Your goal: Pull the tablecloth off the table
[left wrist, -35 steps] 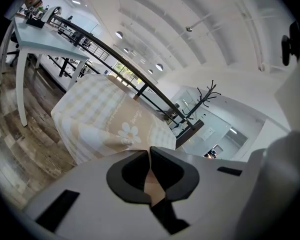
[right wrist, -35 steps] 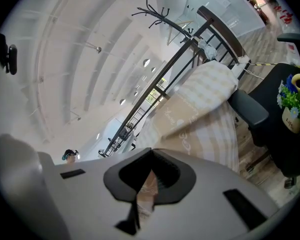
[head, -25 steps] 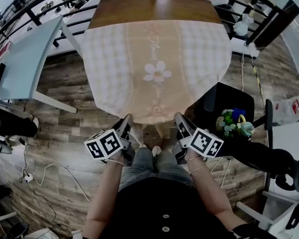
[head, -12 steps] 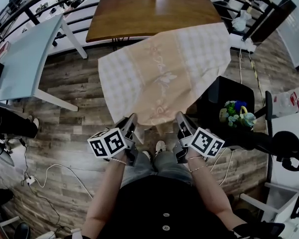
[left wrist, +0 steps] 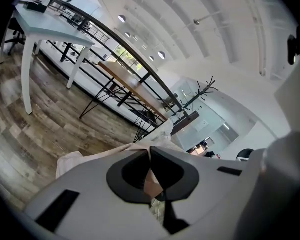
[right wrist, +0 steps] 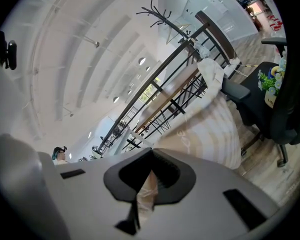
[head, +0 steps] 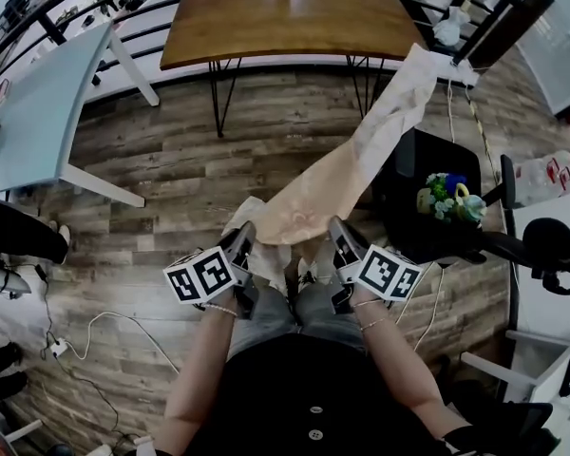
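My left tool (head: 244, 234) and right tool (head: 334, 228) clamp the beige checked tablecloth (head: 347, 164). Its tail may snag the black chair (head: 426, 180) beside the brown wooden worktop (head: 285, 12).

Head view: the far edge of the wooden table (head: 285, 17) is cut off by the top border. By the table's right near corner, the upper end of the tablecloth (head: 351, 169) may or may not touch the table. The cloth's near edge is hidden inside the left gripper (head: 239, 240) and right gripper (head: 337, 236). Right of the table, the cloth covers part of the black chair (head: 404, 231). The colourful bundle (head: 446, 207) on it is too small to identify.
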